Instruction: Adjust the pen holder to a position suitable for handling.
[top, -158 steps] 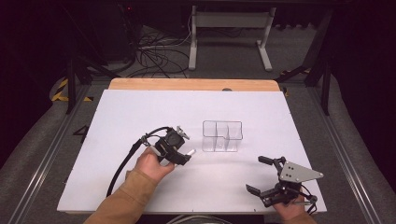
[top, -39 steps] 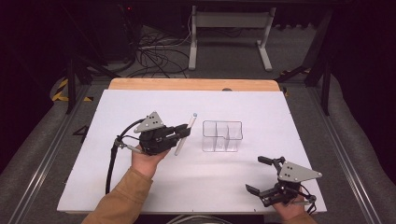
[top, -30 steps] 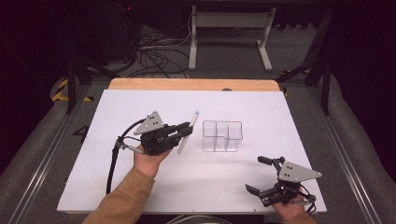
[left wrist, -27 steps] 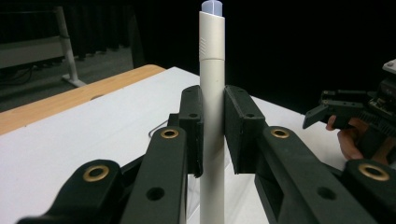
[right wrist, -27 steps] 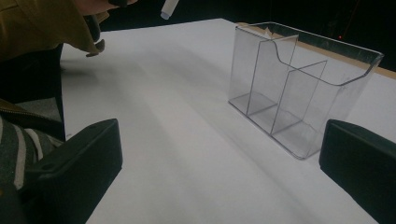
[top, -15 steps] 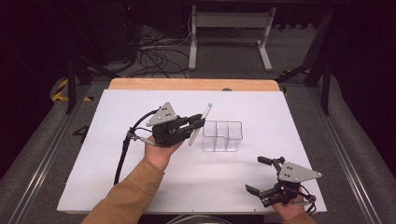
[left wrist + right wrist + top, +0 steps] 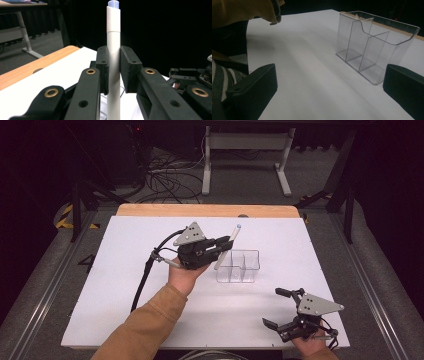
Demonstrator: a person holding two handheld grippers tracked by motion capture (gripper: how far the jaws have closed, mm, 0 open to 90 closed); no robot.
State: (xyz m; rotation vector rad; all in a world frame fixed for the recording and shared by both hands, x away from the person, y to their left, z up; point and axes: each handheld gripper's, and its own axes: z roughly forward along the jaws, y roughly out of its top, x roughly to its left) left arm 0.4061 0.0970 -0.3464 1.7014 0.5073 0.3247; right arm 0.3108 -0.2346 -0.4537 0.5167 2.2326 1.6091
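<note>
Beside clear organizer (image 7: pixel 238 266), left gripper (image 7: pixel 222 245) jaws clamp pen (image 7: pixel 228 245).

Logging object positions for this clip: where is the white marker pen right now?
In the high view, the white marker pen is clamped in the left tongs, tilted above the table just left of the clear plastic divided organiser, near the table's middle.

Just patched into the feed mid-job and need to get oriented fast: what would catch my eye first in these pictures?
The white marker stands out first, clamped upright between the left gripper pads, raised beside the left end of the clear divided organizer at mid-table. The organizer's compartments look empty. The right gripper rests wide open at the white table's near right corner.
</note>
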